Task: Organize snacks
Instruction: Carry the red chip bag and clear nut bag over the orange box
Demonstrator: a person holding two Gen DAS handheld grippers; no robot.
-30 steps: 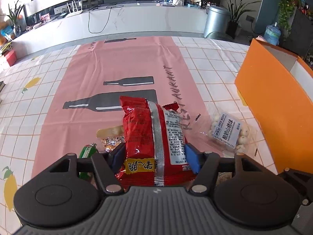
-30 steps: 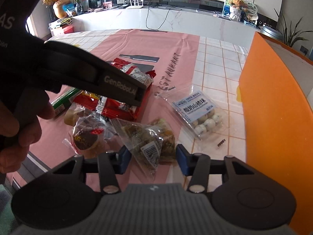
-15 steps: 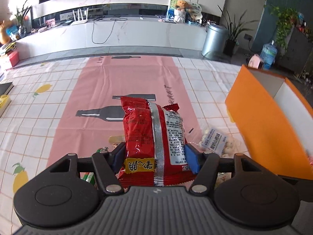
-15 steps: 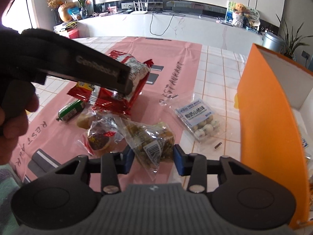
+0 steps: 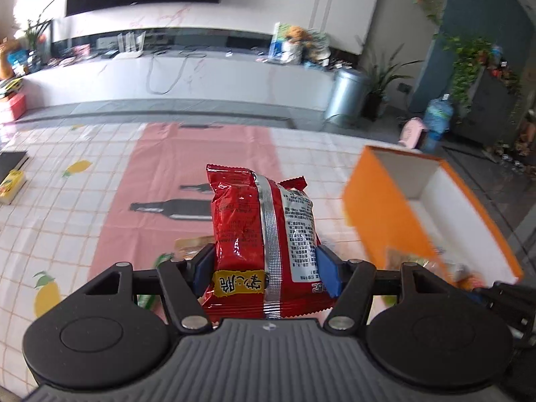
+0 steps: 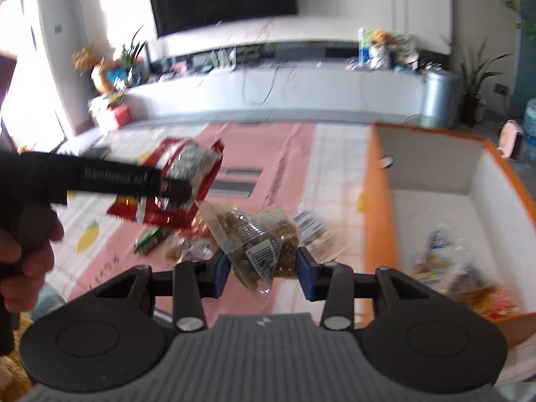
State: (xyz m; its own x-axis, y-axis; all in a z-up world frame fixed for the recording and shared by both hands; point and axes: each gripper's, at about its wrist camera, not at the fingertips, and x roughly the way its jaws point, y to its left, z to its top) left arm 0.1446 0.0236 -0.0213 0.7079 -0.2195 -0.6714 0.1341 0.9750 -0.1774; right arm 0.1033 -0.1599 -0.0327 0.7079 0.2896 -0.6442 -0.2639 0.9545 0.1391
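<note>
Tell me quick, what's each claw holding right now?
Left gripper: closed on the red snack bag.
Right gripper: closed on the clear bag of brown snacks.

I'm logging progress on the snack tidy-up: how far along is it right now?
Partly done. Several packets already lie in the orange box. In hand: the left gripper holds a red snack bag, and the right gripper a clear bag of brown snacks, both lifted. Left: a green packet and a few blurred packets on the table.

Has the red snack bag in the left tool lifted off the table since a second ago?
Yes. The red snack bag has risen above the pink mat, nearer the orange box.
</note>
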